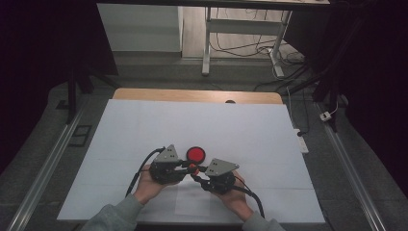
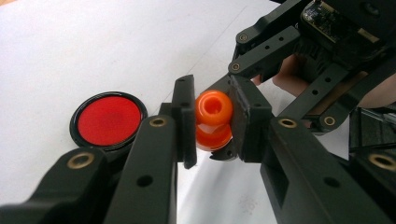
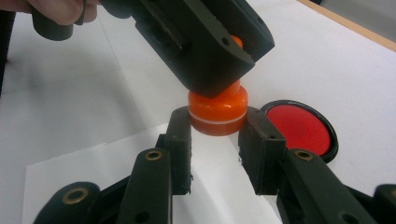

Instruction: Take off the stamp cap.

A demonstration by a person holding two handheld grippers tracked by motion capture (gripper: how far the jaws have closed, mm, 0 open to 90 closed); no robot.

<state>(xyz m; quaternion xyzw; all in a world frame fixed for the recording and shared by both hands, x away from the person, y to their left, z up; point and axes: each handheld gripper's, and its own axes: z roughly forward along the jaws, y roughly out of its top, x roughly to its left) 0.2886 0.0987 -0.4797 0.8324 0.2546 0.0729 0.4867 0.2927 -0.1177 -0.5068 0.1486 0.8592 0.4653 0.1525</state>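
Note:
A small orange two-part piece (image 1: 192, 167) hangs just above the table between both grippers. In the left gripper view, my left gripper (image 2: 212, 122) is shut on its rounded upper part (image 2: 214, 108), which has a hole in the end. In the right gripper view, my right gripper (image 3: 215, 135) is shut on its wider lower part (image 3: 217, 109), which has a pale seam around it. From above, the left gripper (image 1: 189, 166) and right gripper (image 1: 195, 172) meet tip to tip. A red disc with a black rim (image 1: 196, 154) lies flat just beyond them.
White sheeting (image 1: 144, 130) covers the table, whose wooden far edge (image 1: 192, 95) shows beyond it. A smaller pale sheet (image 1: 192, 202) lies under the hands. The red disc (image 2: 109, 120) (image 3: 299, 128) sits close beside the jaws. Desk legs and cables stand on the floor behind.

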